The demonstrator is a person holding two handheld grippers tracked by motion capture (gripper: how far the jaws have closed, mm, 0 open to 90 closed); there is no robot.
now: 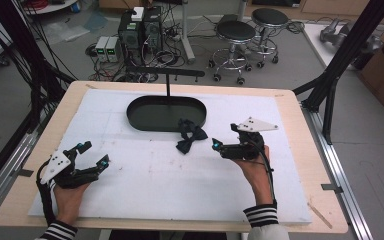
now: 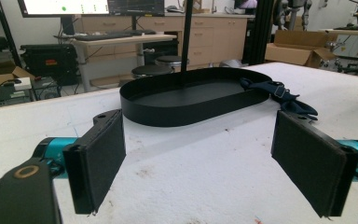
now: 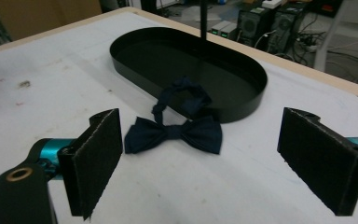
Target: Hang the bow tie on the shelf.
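Bow tie [image 3: 175, 132], navy: lies flat just beside black oval tray [image 3: 242, 109], strap against its wall. Right gripper [image 3: 200, 163] faces it, jaws wide, likely for pickup; left gripper [image 2: 200, 158] wide, idle.

Two black stools [image 1: 236, 32] and computer towers [image 1: 141, 30] stand on grey floor [image 1: 290, 70].

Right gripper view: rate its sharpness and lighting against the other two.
Right gripper view: dim, bow tie soft but readable, near pads blurred. Left gripper view: brighter, tray crisp, background monitor washed out. High view: even light, faint shadows, coarse detail.
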